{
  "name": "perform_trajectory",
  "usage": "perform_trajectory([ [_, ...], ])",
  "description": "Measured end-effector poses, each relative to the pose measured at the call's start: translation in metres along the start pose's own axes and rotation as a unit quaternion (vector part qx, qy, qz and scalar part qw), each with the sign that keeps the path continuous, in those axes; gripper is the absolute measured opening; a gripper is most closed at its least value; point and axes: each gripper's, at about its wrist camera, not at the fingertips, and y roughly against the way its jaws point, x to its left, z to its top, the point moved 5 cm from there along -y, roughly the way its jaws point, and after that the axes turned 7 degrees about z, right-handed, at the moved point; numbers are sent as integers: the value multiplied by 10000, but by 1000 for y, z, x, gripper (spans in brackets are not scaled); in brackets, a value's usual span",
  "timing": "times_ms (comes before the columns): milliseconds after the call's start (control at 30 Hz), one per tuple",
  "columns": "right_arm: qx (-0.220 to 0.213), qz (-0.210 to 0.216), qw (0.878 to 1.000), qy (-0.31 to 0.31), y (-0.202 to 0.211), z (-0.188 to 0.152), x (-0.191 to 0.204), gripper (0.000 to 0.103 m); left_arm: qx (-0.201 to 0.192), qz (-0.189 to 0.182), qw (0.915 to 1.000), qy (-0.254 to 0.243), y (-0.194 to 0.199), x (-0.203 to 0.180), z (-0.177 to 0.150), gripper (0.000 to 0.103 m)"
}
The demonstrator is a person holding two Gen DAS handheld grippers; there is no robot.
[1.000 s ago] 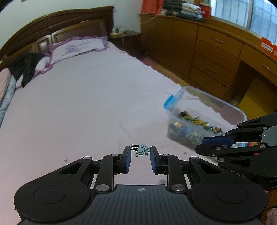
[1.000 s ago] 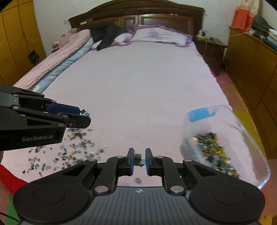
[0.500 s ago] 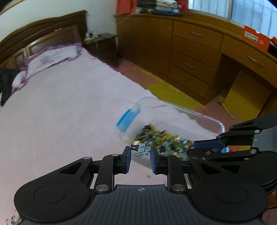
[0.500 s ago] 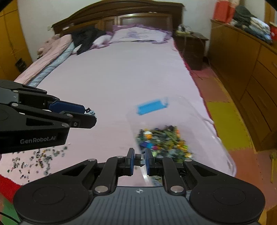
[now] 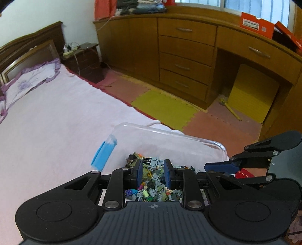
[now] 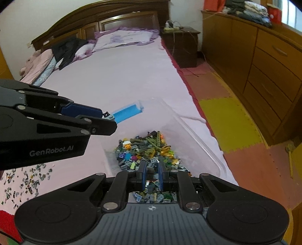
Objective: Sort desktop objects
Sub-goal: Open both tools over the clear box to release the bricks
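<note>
Both grippers have moved from the scattered small bricks (image 6: 28, 177) to above the clear plastic bin (image 5: 217, 143), the left gripper (image 5: 152, 166) pinching a grey flat brick (image 5: 155, 162), the right gripper (image 6: 152, 174) pinching a small dark piece (image 6: 150, 171), so dropping seems next.

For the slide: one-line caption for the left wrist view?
Left hand-held gripper holding a grey brick above the clear bin of mixed bricks on the bed.

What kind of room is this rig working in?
A bedroom, most likely: a bed with a wooden headboard and pillow, plus a wooden drawer unit along the wall.
</note>
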Motion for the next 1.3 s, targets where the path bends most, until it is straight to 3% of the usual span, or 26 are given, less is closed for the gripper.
perform_trajectory([
  [433, -1, -110, 9999, -128, -5, -2, -3, 24, 51, 35, 9999, 98, 1, -2, 1, 30],
  [533, 22, -71, 9999, -75, -3, -2, 4, 30, 88, 53, 9998, 192, 5, 4, -4, 35],
  [700, 27, -20, 9999, -139, -1, -2, 17, 56, 159, 123, 9992, 352, 15, 14, -17, 41],
  [800, 75, 17, 9998, -156, -1, -2, 25, 62, 202, 187, 9984, 495, 22, 24, -25, 46],
  [867, 119, 17, 9998, -143, -2, -2, 30, 63, 221, 247, 9976, 602, 27, 32, -31, 52],
  [1300, 387, 216, 9980, 445, -16, 3, 103, 72, 346, 852, 9842, 1514, 70, 103, -80, 61],
])
